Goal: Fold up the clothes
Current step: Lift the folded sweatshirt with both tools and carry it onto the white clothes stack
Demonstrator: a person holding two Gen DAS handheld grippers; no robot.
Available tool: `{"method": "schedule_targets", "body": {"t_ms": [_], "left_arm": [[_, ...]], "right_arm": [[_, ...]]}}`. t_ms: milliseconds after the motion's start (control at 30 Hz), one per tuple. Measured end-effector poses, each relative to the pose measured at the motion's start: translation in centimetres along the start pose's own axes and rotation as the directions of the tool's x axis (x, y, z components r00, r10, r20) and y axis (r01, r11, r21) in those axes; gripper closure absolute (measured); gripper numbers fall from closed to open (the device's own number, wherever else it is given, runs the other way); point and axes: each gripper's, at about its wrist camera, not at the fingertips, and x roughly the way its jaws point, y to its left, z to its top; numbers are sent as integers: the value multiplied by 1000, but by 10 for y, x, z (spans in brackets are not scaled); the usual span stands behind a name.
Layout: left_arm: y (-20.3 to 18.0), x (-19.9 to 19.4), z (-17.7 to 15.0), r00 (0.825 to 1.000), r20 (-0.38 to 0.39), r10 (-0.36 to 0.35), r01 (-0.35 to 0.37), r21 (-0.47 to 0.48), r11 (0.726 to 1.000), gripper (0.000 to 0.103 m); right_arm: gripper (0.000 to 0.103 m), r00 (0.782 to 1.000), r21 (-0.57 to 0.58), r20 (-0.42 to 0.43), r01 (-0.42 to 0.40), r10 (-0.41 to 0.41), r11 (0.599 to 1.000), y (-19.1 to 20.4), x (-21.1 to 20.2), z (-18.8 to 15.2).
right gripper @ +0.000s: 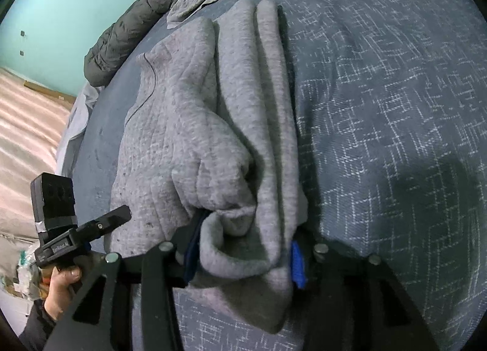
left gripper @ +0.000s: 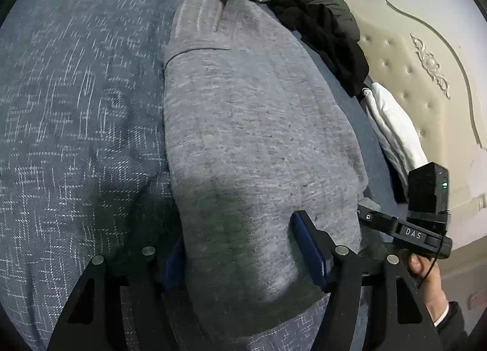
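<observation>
My left gripper [left gripper: 246, 256] and right gripper [right gripper: 243, 250] each clamp a bunched near end of one grey sweatshirt [left gripper: 249, 125]. It stretches straight away from my fingers along its length across the blue bedspread [left gripper: 76, 107], equally near both hands. A heap of other clothes [left gripper: 319, 22] lies beyond it.

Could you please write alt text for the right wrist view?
The right gripper pinches a bunched edge of a folded grey garment lying on a dark blue patterned bedspread. The left gripper shows at lower left.
</observation>
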Motion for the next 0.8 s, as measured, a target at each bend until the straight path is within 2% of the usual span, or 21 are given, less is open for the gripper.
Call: {"method": "schedule_targets", "body": {"t_ms": [33,167,233,367,500,567,800], "left_arm": [[-1,-1,0,1000,4,1,-1,5,1000,41],[-14,-18,2,999,50,14,-17,61,998,60],[-24,-27,5,998,67,13,-19,90,996,63],[-48,-41,17,995,104,-7,-6,122,993,65],[-80,-64,28,989,142,-34,10,167,986,65],[-94,-78,31,987,154,-48,18,190,982,65],[-177,-77,60,980,175,-89,40,266,963,66]], "right_arm": [[70,1000,-17,6,10,-10,1000,3,-2,-1],[79,998,-78,40,43,-40,996,19,-11,-1],[82,997,-92,63,39,-33,995,25,-21,0],[83,994,-150,108,42,-26,988,40,-52,5],[84,988,-189,152,37,-8,981,57,-83,27],[84,986,-207,168,39,-4,978,54,-105,29],[85,974,-250,226,68,-10,966,54,-171,50]]}}
